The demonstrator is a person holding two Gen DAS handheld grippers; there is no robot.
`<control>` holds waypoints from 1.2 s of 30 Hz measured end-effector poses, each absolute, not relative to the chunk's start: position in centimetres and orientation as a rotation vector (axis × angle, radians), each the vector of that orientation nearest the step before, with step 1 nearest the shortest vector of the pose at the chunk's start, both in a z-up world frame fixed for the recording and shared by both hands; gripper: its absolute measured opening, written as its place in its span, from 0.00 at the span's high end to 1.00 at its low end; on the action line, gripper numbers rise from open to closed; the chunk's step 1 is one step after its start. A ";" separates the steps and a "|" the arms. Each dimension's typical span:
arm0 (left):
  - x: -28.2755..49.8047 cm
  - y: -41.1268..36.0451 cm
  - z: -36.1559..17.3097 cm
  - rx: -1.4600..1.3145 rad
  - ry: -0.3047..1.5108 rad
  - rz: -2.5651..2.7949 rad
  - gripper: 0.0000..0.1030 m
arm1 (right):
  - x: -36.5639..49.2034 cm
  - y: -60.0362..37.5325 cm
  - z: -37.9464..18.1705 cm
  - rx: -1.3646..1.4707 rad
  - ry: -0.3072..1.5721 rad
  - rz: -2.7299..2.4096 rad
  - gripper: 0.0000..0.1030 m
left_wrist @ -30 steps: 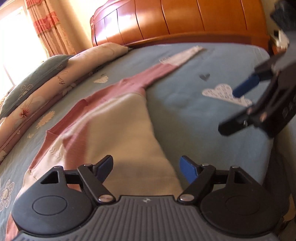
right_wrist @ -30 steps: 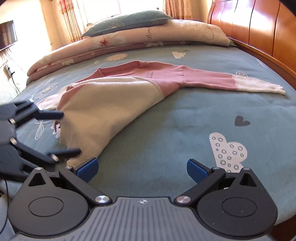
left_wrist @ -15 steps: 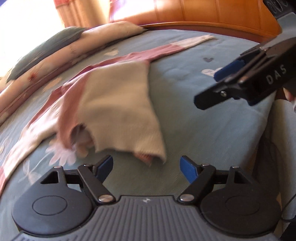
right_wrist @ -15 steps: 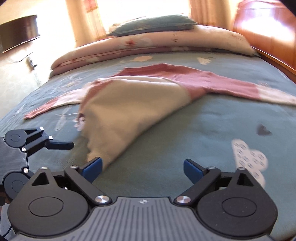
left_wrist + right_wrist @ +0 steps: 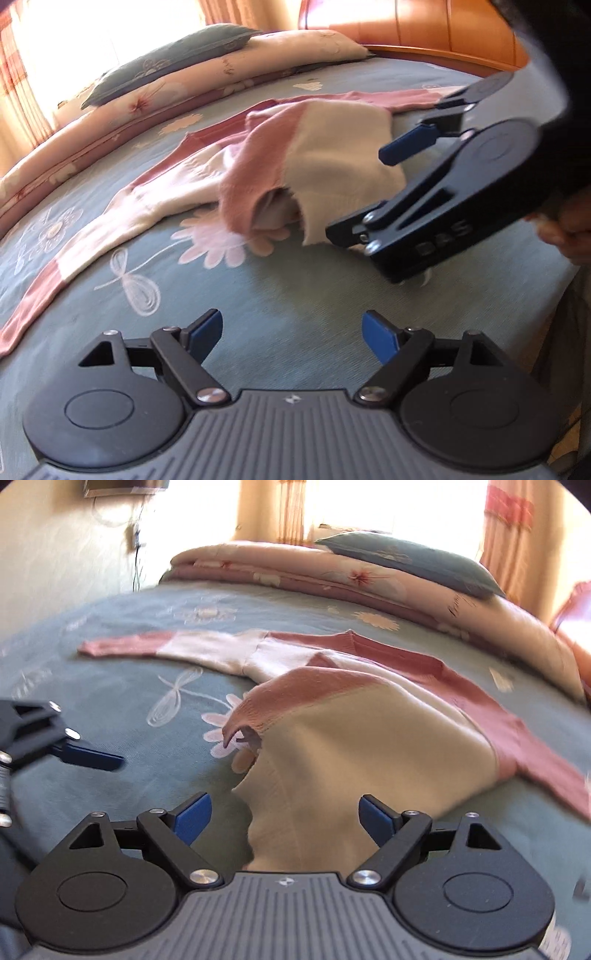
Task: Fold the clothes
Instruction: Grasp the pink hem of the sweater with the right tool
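Between right claw (image 5: 284,818) jaws, sweater (image 5: 354,746) hem, untouched

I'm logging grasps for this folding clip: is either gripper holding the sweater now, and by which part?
Neither. The left gripper and right gripper are open; the sweater lies loose on the bed.

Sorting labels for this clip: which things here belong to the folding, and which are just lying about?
Job:
sweater
left gripper
right gripper

Lying about:
quilt
pillow
curtain
headboard
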State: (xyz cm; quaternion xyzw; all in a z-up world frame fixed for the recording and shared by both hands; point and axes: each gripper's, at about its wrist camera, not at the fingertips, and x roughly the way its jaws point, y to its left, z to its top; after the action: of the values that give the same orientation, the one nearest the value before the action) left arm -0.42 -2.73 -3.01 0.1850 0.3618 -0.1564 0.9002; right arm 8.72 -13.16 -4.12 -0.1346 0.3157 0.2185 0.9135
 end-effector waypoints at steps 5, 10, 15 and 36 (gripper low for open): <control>-0.4 -1.9 -2.9 0.364 0.759 -0.316 0.19 | 9.3 -12.5 -5.6 -0.444 0.645 0.332 0.13; 0.2 -2.2 -2.6 0.338 0.749 -0.341 0.18 | 8.6 -17.0 -4.5 -0.412 0.629 0.170 0.12; 0.8 -3.4 -2.5 0.340 0.735 -0.341 0.18 | 9.0 -22.2 -4.8 -0.336 0.713 0.047 0.12; 1.6 -0.3 -1.3 0.379 0.759 -0.256 0.18 | 6.6 -8.5 -6.4 -1.197 0.288 0.593 0.12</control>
State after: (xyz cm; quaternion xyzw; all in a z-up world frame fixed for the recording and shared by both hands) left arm 1.62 -0.28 -1.33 0.1832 0.3670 -0.1240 0.9035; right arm 6.64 -8.52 -6.40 -0.5531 0.1333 0.2740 0.7754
